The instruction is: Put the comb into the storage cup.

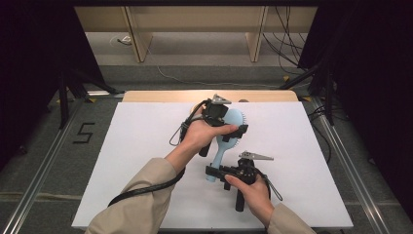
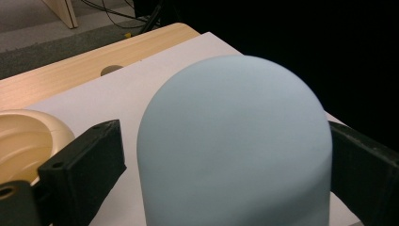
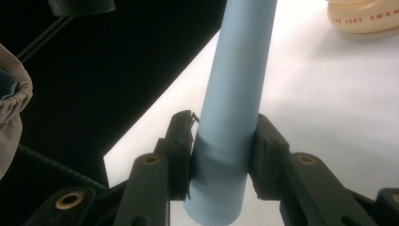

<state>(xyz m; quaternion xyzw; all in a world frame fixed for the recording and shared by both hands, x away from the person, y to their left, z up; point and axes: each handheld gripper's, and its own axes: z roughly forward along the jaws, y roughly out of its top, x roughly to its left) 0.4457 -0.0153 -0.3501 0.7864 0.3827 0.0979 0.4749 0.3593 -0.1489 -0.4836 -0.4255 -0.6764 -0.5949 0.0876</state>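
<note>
Right gripper (image 3: pixel 221 155) clamps the blue hairbrush (image 3: pixel 237 84) handle; left gripper (image 2: pixel 226 155) straddles its head.

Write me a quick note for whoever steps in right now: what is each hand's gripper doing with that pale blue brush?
Right gripper: shut on the handle end of the pale blue plastic hairbrush, both jaws pressed against it.
Left gripper: jaws stand either side of the brush's rounded head; whether they squeeze it cannot be told.
The brush is over the middle of the white table sheet; whether it rests on it is unclear.
A cream-coloured round container sits beside it on the sheet.
Done: brush gripped at the handle. Left: probably moving or turning it, which needs both hands steady.
</note>
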